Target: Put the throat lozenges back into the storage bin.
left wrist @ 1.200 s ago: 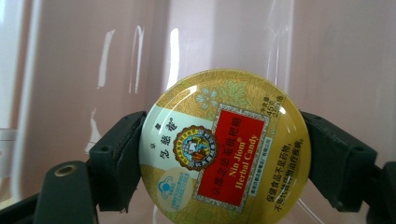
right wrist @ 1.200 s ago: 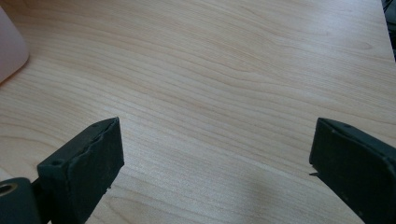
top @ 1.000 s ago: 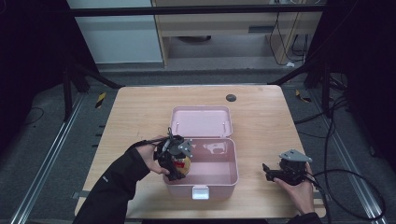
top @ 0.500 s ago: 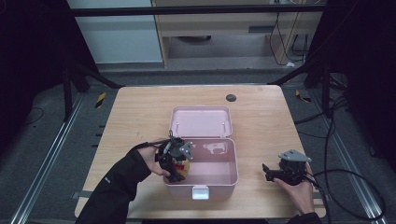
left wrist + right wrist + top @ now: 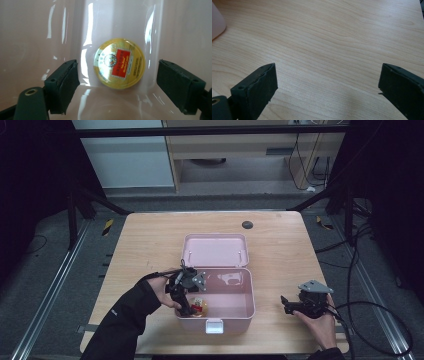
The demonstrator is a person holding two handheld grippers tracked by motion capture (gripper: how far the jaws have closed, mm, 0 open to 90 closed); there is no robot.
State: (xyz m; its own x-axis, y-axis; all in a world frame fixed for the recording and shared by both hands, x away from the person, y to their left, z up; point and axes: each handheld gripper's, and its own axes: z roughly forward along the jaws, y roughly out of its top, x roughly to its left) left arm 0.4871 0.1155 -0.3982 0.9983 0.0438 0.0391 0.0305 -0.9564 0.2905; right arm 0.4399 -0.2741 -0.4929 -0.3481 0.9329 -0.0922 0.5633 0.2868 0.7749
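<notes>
The left hand-held gripper (image 5: 188,306) reaches down into the open pink box (image 5: 240,306), at the box's left end near the front wall. Its jaws stand spread apart, released. In the left gripper view the round yellow tin (image 5: 119,63), with a red label on its lid, lies flat on the box floor between the two jaws, touching neither; there is a clear gap of pink plastic on each side of it. From the high view the tin (image 5: 199,306) shows just beside the gripper's tips, in the front left corner of the box.

The right hand-held gripper (image 5: 290,306) rests on the worktop (image 5: 150,245) near the front right corner, well apart from the box. Its jaws are also spread wide with bare wood between them, grasping nothing; a rounded pink corner of the box (image 5: 216,21) shows at the far left of the right gripper view.

Count: one box with its lid (image 5: 215,250) swung open toward the far edge, one yellow tin, two hand-held grippers, and one small dark round disc (image 5: 247,225) on the worktop near the far edge. A pale shape lies on the box floor toward its far right; what it is cannot be told.

Compared with half a second and a second ago, little differs: the left hand-held gripper sits at the same place in the box over the tin, and the right one has not shifted from its spot.
</notes>
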